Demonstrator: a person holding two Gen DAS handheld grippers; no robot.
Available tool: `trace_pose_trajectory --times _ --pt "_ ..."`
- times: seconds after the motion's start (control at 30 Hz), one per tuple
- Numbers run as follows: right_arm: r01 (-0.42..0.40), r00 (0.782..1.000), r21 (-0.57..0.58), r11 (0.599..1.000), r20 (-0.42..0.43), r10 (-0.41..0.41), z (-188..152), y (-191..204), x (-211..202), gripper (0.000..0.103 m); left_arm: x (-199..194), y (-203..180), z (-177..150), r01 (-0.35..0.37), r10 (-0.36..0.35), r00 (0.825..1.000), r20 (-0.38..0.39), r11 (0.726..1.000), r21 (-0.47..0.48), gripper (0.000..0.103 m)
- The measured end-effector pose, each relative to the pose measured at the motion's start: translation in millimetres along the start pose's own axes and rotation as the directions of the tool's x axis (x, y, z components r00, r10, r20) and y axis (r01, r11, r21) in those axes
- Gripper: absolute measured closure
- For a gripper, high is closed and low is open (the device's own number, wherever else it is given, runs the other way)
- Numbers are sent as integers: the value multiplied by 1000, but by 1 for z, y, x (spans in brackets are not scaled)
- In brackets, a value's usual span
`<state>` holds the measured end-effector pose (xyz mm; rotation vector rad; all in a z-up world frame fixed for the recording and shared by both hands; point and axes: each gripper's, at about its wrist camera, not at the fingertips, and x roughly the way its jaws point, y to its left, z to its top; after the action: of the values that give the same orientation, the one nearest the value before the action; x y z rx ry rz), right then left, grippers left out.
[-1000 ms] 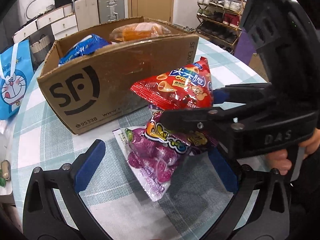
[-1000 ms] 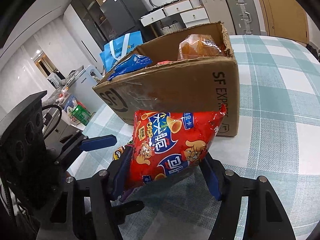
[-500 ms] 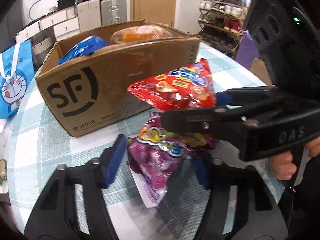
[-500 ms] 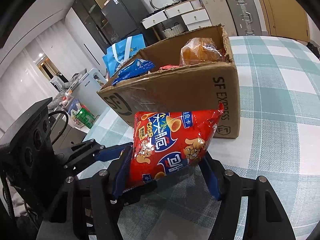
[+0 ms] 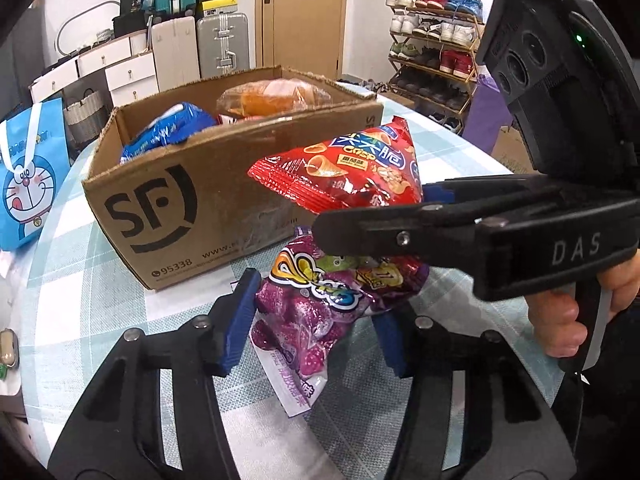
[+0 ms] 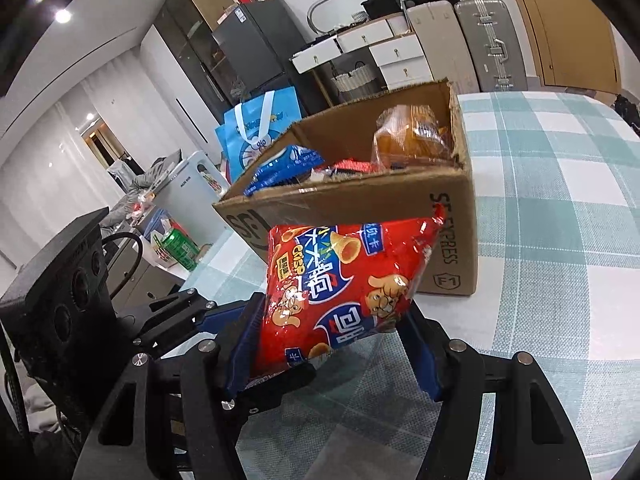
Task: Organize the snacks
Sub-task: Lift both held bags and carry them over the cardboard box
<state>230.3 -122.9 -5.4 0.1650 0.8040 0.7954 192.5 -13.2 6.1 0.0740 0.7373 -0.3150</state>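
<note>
A purple snack bag point(image 5: 312, 312) lies on the checked tablecloth in front of a cardboard SF box point(image 5: 192, 208). My left gripper point(image 5: 316, 320) has the bag between its blue pads, which press on its sides as the jaws keep closing. Just above it, my right gripper point(image 6: 332, 340) is shut on a red chip bag point(image 6: 332, 280) and is closing a little tighter. It holds that bag off the table beside the box's near wall point(image 6: 360, 204). From the left wrist, the right gripper point(image 5: 376, 212) crosses over the purple bag.
The box holds a blue pack point(image 5: 168, 132) and an orange bag point(image 5: 276, 96). A blue cartoon bag point(image 5: 28, 176) stands off the table's left edge. A green can point(image 6: 180, 248) sits on a lower surface beyond. A person's hand point(image 5: 560, 320) grips the right handle.
My left gripper's jaws went from wide open to closed on the purple bag. The right gripper lifted the red bag slightly, with its grip unchanged.
</note>
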Motion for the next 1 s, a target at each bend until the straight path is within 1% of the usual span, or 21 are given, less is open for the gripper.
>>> trace_pose_trajectory --times 0.07,0.2,0.6,0.87,1.0 --pt "-2 1000 0 1000 15 2 2 0 -6 39 -4 -1 1 1 -1 1000 12 1000 -1 52" --pt "0 999 3 1000 39 -1 5 -2 -16 44 -14 -1 3 6 -6 999 37 1000 -9 52" --pt "-22 996 0 1000 92 22 9 4 -35 44 -42 -2 0 6 -4 997 75 999 -38 52" --pt "-36 992 -9 999 124 37 15 11 -48 44 -70 5 4 -7 16 991 133 998 -66 52" --pt "-61 989 1 998 137 60 20 15 -53 44 -87 10 6 -14 28 986 164 997 -81 52"
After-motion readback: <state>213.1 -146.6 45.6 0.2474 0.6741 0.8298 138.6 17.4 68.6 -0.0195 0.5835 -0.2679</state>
